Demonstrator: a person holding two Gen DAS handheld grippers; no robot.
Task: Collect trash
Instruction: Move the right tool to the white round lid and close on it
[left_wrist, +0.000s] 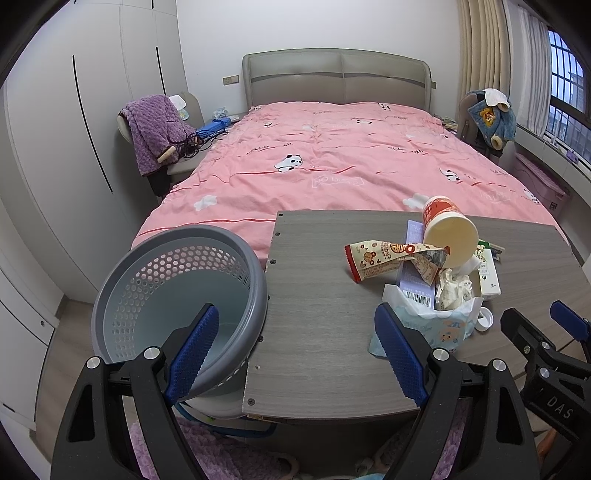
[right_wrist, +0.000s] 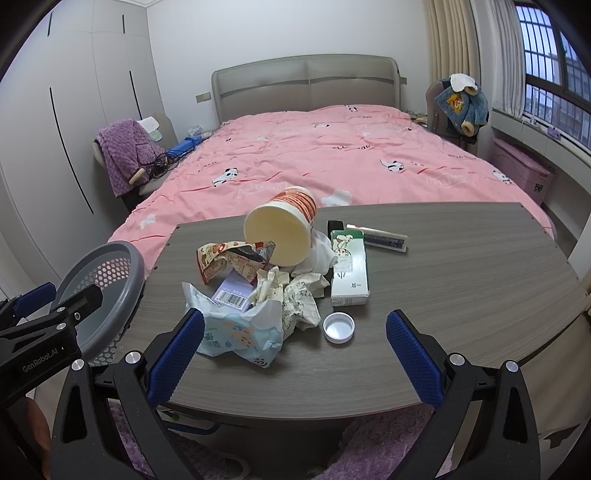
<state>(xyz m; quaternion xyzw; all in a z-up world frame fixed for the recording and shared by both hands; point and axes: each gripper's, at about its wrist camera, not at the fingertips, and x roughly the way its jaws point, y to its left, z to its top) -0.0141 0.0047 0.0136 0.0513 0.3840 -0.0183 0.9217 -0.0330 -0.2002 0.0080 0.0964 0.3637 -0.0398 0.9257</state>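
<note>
I find both claws spread and holding nothing. My left claw (left_wrist: 295, 347) hangs over the tabletop's (left_wrist: 314, 295) near edge, with the gray basket (left_wrist: 177, 295) just beside that edge on the left. My right claw (right_wrist: 295, 354) faces the trash pile: a tipped paper cup (right_wrist: 280, 232), snack wrapper (right_wrist: 229, 258), crumpled paper (right_wrist: 295, 295), tissue pack (right_wrist: 240, 332), small carton (right_wrist: 349, 273) and white lid (right_wrist: 338, 326), all on the tabletop.

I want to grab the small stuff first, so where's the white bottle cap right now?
In the right wrist view the white cap lies on the table, just in front of the small carton and right of the crumpled paper.
</note>
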